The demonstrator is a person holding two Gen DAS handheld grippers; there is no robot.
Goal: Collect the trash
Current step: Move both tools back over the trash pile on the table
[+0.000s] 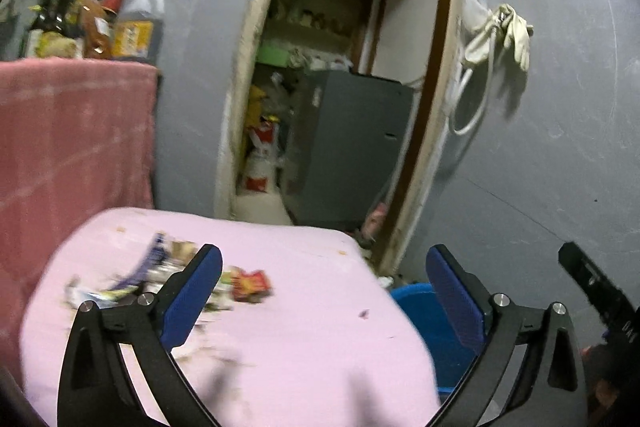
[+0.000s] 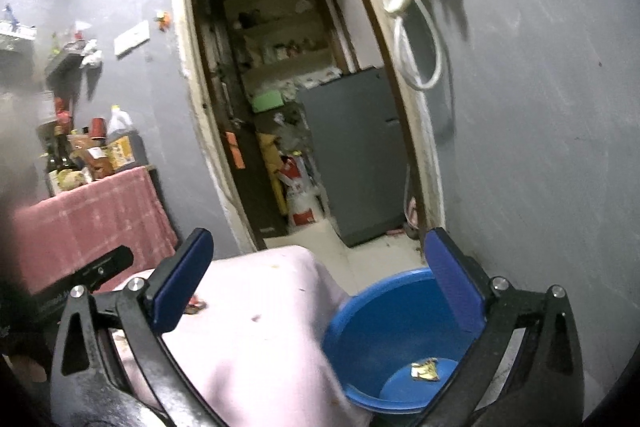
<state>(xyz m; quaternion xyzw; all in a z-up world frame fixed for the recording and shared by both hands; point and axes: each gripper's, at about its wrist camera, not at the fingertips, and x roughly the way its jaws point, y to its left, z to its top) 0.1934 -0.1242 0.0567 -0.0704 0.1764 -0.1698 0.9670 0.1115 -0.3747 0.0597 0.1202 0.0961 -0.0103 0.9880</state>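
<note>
A pile of crumpled wrappers (image 1: 160, 275) lies on the pink-covered table (image 1: 304, 307), with a red wrapper (image 1: 252, 285) at its right end. My left gripper (image 1: 324, 291) is open and empty above the table, its left pad by the pile. A blue basin (image 2: 384, 339) stands on the floor beside the table, with one yellow wrapper (image 2: 426, 369) in it. The basin also shows in the left wrist view (image 1: 416, 307). My right gripper (image 2: 318, 279) is open and empty, held over the table edge and the basin.
A red-draped stand (image 1: 72, 147) with bottles (image 1: 136, 23) is at the left. An open doorway (image 2: 296, 99) leads to a room with a grey fridge (image 2: 356, 155). Gloves and a hose (image 1: 500, 31) hang on the grey wall.
</note>
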